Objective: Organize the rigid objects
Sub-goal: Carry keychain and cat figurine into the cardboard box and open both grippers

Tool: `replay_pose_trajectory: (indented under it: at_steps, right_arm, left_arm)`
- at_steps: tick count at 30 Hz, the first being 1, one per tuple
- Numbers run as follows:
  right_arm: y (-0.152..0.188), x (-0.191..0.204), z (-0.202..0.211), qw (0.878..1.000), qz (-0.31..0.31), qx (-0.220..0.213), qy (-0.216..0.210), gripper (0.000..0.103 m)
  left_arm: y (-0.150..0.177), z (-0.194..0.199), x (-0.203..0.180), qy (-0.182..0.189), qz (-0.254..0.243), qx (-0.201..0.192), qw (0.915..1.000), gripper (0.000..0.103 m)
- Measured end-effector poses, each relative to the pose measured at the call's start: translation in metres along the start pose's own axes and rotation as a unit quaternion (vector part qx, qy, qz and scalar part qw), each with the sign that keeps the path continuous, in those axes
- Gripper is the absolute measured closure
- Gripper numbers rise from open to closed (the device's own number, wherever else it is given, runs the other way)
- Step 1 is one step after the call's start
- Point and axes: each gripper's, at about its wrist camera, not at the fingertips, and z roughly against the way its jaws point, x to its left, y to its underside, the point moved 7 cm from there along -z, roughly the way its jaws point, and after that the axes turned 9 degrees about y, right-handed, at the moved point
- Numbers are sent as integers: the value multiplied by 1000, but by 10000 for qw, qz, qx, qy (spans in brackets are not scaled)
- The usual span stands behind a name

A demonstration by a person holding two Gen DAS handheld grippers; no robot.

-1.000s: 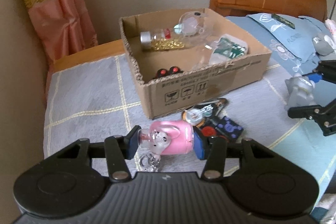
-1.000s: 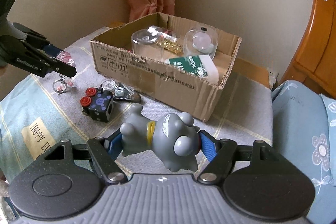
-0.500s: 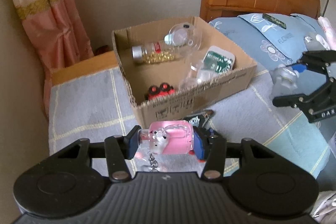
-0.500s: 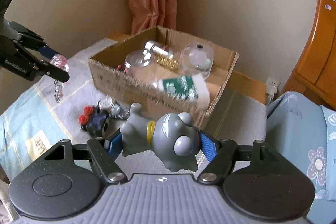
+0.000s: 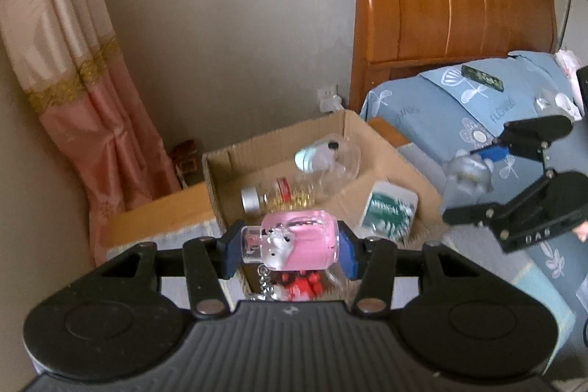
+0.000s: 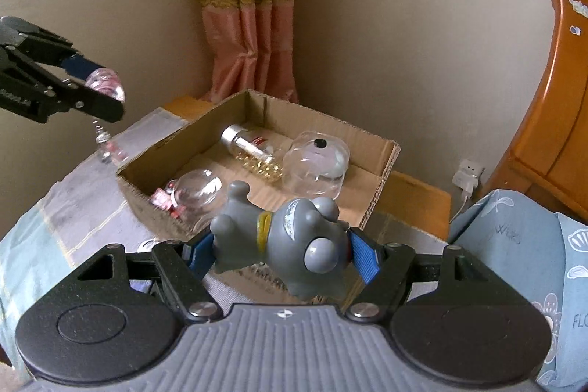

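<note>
Both loads have risen off the bed toward the cardboard box [image 6: 382, 171] within the last second. The left hand-held gripper [image 5: 290, 241] stays clamped on the pink keychain bottle [image 5: 297, 239], now raised at the box's near wall — its chain [image 5: 265, 283] dangling. The right hand-held gripper [image 6: 281, 250] grips the grey toy figure [image 6: 290, 245], now just short of the box's near edge. Judging by this, both drops are close; neither item is in yet.
</note>
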Motion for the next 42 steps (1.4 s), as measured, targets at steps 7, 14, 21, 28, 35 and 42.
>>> replay_pose_trajectory:
  at_steps: [7, 14, 21, 28, 35, 42]
  right_arm:
    - [-10, -4, -18, 9999, -83, 100, 35, 25]
    - [-16, -1, -32, 9998, -31, 200, 10, 25]
    - [-29, 2, -46, 9996, -2, 271, 25, 25]
    - [-56, 6, -60, 9998, -86, 184, 75, 25]
    - [-67, 3, -64, 9988, -432, 47, 232, 0]
    - [-49, 3, -44, 9988, -402, 90, 265, 0]
  left_arm:
    - [-8, -31, 7, -266, 69, -125, 9995, 7]
    - [13, -26, 8, -311, 267, -251, 9988, 6]
    - [51, -16, 10, -372, 711, -264, 9964, 6]
    - [79, -12, 9, -763, 748, -206, 9941, 6]
    - [87, -6, 0, -872, 743, -272, 9930, 6]
    - [93, -2, -12, -747, 870, -298, 9930, 6]
